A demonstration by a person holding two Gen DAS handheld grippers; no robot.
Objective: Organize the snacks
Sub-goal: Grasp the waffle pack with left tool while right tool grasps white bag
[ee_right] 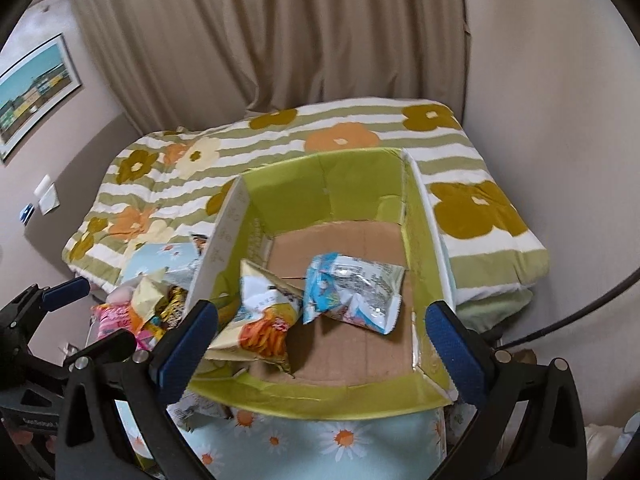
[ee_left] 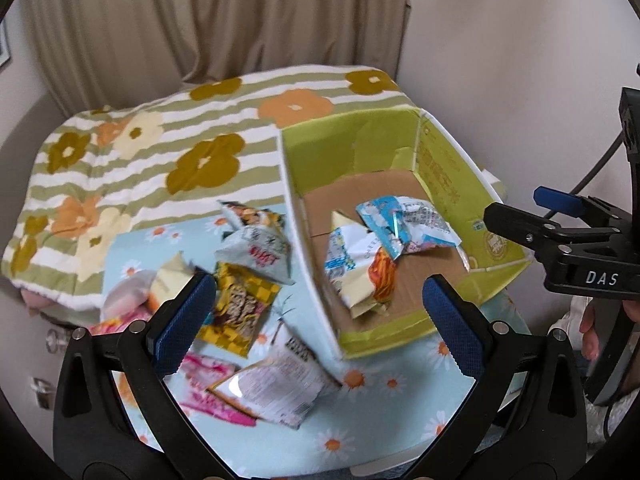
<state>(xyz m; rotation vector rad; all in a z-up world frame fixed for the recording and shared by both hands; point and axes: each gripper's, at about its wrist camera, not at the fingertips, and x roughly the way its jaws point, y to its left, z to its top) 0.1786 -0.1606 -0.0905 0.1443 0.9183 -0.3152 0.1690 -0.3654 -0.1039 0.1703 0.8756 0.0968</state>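
Above the green box (ee_right: pixel 320 398), both the right gripper (ee_right: pixel 320 344) and left gripper (ee_left: pixel 320 320) tilt downward, jaws spread wide, empty.

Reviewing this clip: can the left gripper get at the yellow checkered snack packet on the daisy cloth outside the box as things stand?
Probably yes. The left gripper is open and empty, and the yellow checkered packet lies just ahead of its left finger. Only the grey-white packet overlaps its top edge; the green box wall stands beside it.

In front of me the box (ee_right: pixel 332 398) sits on the surface (ee_right: pixel 320 448), with two snack packets (ee_right: pixel 352 292) lying side by side inside it. More packets (ee_left: pixel 240 304) lie scattered on the surface left of the box. The bed (ee_right: pixel 460 208) stretches behind everything.
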